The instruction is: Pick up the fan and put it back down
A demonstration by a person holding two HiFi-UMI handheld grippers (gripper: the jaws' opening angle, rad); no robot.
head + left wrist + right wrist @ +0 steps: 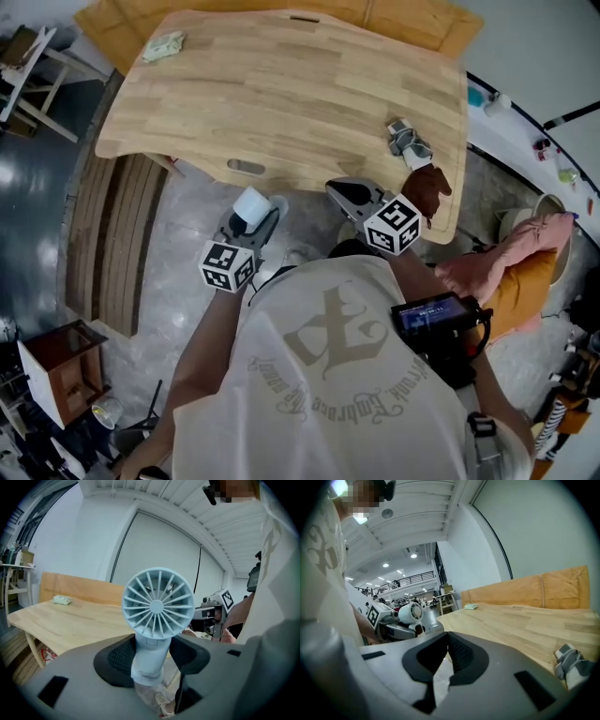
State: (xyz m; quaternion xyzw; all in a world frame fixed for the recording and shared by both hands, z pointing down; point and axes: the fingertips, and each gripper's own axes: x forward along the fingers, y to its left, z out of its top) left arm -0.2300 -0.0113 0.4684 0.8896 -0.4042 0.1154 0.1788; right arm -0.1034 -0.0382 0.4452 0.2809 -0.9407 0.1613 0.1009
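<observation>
Fingers [119,657] of the left gripper [150,656] are clamped on the handle of the fan [158,604], one dark pad on each side. The round grille rides clear above them. That's a sensible hold: the handle is the narrow, firm part, and the head stands upright with nothing pressing on the slats.

From the head view, the fan hangs in the air over the floor, just off the near edge of the wooden table [281,94], so I'd call the lift done and the put-down not yet made. Setting it down will need a bare patch of board, and there's plenty.

Over on the other side, the right gripper [447,639] has its jaws brought together with nothing between them. It's held up beside the table's near corner, apart from the fan. One gripper is enough for something this light, I'd say.

Now the count: one fan, two grippers, one table. Two small things lie on the board, a pale green packet [164,45] at the far corner and a grey bundle [408,139] near the right edge. That one may be a cloth or a glove; it's too crumpled to tell.
</observation>
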